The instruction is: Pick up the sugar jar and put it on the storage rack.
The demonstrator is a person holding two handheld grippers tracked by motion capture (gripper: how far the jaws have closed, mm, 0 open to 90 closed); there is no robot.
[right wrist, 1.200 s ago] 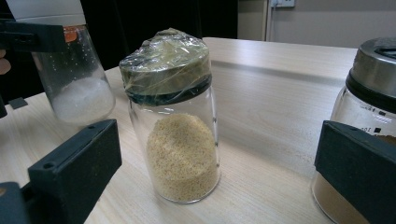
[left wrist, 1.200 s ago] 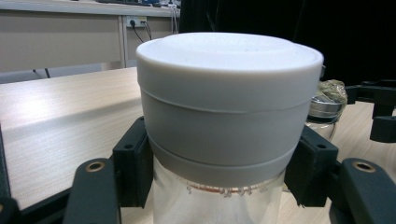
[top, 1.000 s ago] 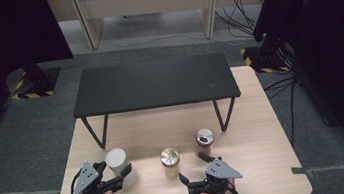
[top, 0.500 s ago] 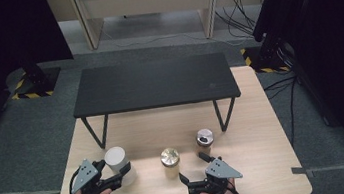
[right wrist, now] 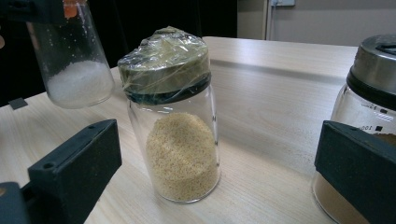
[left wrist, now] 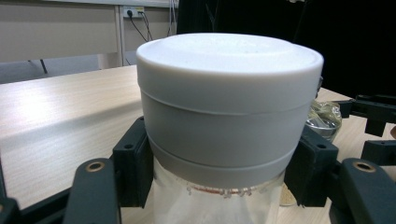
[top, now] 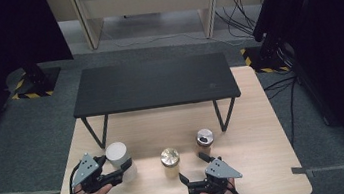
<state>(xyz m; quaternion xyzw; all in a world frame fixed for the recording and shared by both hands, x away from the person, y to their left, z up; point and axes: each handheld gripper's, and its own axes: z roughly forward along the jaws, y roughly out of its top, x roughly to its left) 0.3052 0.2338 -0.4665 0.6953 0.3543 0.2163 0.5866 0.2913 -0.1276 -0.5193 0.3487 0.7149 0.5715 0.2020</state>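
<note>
Left tongs (top: 125, 168) are clamped on the white-capped jar (top: 117, 154), pads pressing the glass just under the wide cap (left wrist: 229, 93), and in the right gripper view that jar hangs tilted with its base clear of the worktop (top: 266, 135), white grains heaped low inside. Right tongs (top: 192, 167) stand wide with nothing between them, pointed at the gold-lidded jar (top: 170, 158) that stands upright near the front middle of the worktop, foil-like wrap crinkled over its lid and sandy granules inside. Just beyond it stands the steel-lidded jar (top: 205, 139).

Here is the worry: smooth glass in hard pads, gripped high, with the weight hanging below. Any further tilt and the jar could pivot or slip down through the pads. The cap looks seated, but I can't tell whether it is screwed tight; if it's loose, tipping spills grains.

On the right, the two jars stand near each other, so a wide approach could clip the steel-lidded one with the outer pad and knock it over. The wrap could also make a grip on that lid slide
</note>
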